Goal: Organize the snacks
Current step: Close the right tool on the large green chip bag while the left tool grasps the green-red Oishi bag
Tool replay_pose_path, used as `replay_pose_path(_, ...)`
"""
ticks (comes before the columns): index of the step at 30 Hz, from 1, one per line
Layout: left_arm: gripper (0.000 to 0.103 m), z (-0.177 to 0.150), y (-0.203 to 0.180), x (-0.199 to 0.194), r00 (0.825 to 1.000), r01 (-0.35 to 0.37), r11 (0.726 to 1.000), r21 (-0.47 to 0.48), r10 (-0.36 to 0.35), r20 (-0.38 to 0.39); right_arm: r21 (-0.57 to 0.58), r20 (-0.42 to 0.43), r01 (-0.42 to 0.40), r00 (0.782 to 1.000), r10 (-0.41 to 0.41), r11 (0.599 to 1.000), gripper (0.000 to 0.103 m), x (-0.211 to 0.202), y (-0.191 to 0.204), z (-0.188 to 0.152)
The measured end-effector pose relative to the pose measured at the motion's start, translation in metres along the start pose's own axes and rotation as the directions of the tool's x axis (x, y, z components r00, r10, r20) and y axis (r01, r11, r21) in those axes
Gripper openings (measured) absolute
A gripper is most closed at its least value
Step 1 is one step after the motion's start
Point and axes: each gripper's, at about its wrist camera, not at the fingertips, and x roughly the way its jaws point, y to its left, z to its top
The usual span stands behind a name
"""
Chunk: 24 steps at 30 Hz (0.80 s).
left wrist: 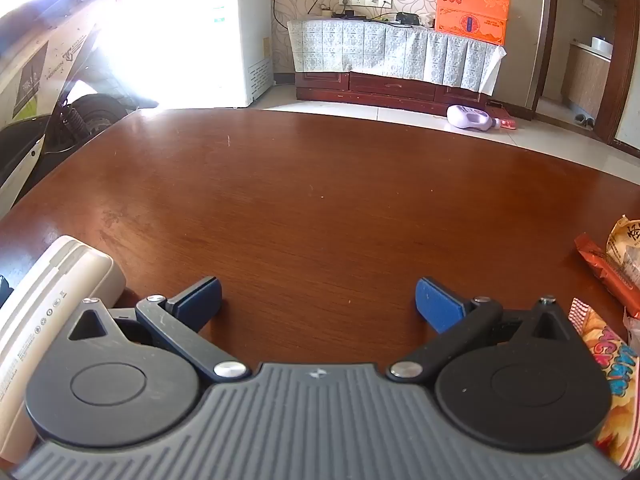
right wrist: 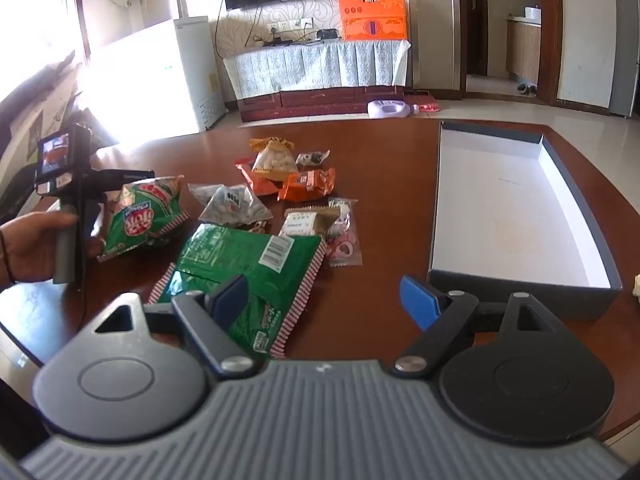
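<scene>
Several snack packets lie in a loose pile on the brown table (right wrist: 392, 168). A large green bag (right wrist: 256, 272) is nearest, a puffed green bag (right wrist: 148, 212) is to its left, and orange packets (right wrist: 308, 186) and a yellow-topped bag (right wrist: 274, 158) lie further back. An open grey box with a white inside (right wrist: 516, 216) stands at the right. My right gripper (right wrist: 324, 304) is open and empty, its left finger above the large green bag's edge. My left gripper (left wrist: 318, 304) is open and empty over bare table; its body shows in the right wrist view (right wrist: 68, 200), held by a hand.
In the left wrist view a white device (left wrist: 52, 312) lies at the left, and snack packets (left wrist: 608, 272) lie at the right edge. Beyond the table are a white freezer (right wrist: 176, 76), a cloth-covered TV cabinet (right wrist: 320, 68) and a doorway.
</scene>
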Motion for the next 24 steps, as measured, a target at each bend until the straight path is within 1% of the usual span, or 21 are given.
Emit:
replay_pose_path(1, 0.103, 0.0, 0.0, 0.0, 1.0, 0.003, 1.0, 0.003, -0.002, -0.029, -0.007, 0.004, 0.003, 1.0, -0.003, 1.0, 0.084, 0.001, 0.001, 0.001)
replay_pose_path(2, 0.103, -0.001, 0.0, -0.001, 0.999, 0.011, 1.0, 0.01, -0.011, -0.031, -0.016, 0.009, 0.005, 1.0, -0.005, 1.0, 0.084, 0.002, 0.003, 0.003)
replay_pose_path(3, 0.103, 0.001, 0.001, 0.0, 0.999, 0.023, 1.0, 0.021, -0.022, -0.038, -0.024, 0.036, 0.002, 0.999, -0.001, 1.0, 0.084, -0.001, 0.005, 0.005)
replay_pose_path(5, 0.103, 0.008, 0.001, 0.003, 0.996, 0.044, 0.998, 0.053, -0.04, -0.075, -0.049, 0.051, -0.007, 0.999, 0.01, 0.999, 0.084, 0.0, 0.006, 0.018)
replay_pose_path(6, 0.103, 0.01, 0.001, 0.003, 0.996, 0.043, 0.997, 0.057, -0.038, -0.081, -0.067, 0.062, -0.01, 0.998, 0.014, 0.998, 0.084, 0.002, 0.006, 0.025)
replay_pose_path(8, 0.103, 0.011, 0.003, 0.002, 0.998, -0.002, 0.999, 0.054, 0.006, -0.069, -0.111, 0.085, -0.025, 0.996, 0.035, 0.993, 0.084, 0.01, 0.009, 0.034)
replay_pose_path(9, 0.103, 0.007, 0.007, -0.001, 0.998, -0.038, 0.997, 0.068, 0.042, -0.057, -0.124, 0.084, -0.035, 0.995, 0.046, 0.992, 0.084, 0.016, 0.011, 0.037)
replay_pose_path(11, 0.103, 0.01, 0.007, -0.006, 0.99, -0.134, 0.986, 0.099, 0.137, -0.02, -0.119, 0.082, -0.065, 0.994, 0.075, 0.991, 0.084, 0.019, 0.013, 0.031)
replay_pose_path(12, 0.103, 0.012, 0.007, -0.009, 0.987, -0.159, 0.982, 0.106, 0.159, -0.001, -0.11, 0.068, -0.085, 0.993, 0.093, 0.99, 0.084, 0.019, 0.015, 0.028)
replay_pose_path(13, 0.103, 0.013, 0.007, -0.01, 0.987, -0.16, 0.982, 0.098, 0.16, 0.009, -0.107, 0.056, -0.105, 0.992, 0.111, 0.989, 0.084, 0.018, 0.017, 0.026)
replay_pose_path(14, 0.103, 0.014, 0.008, -0.012, 0.989, -0.145, 0.986, 0.086, 0.145, 0.007, -0.112, 0.049, -0.122, 0.99, 0.128, 0.986, 0.084, 0.018, 0.02, 0.024)
replay_pose_path(15, 0.103, 0.015, -0.001, -0.019, 0.992, -0.128, 0.989, 0.071, 0.128, 0.01, -0.128, 0.05, -0.132, 0.989, 0.14, 0.983, 0.084, 0.018, 0.023, 0.023)
replay_pose_path(18, 0.103, 0.019, -0.008, -0.043, 0.995, -0.095, 0.995, 0.042, 0.094, 0.035, -0.158, 0.063, -0.138, 0.987, 0.15, 0.978, 0.084, 0.014, 0.028, 0.02)
replay_pose_path(21, 0.103, 0.003, -0.023, -0.085, 0.994, -0.076, 0.996, 0.054, 0.071, 0.087, -0.117, 0.061, -0.151, 0.985, 0.159, 0.981, 0.084, 0.012, 0.023, 0.019)
replay_pose_path(24, 0.103, -0.008, -0.039, -0.112, 0.994, -0.061, 0.996, 0.067, 0.054, 0.093, -0.1, 0.062, -0.142, 0.987, 0.149, 0.985, 0.084, 0.011, 0.019, 0.018)
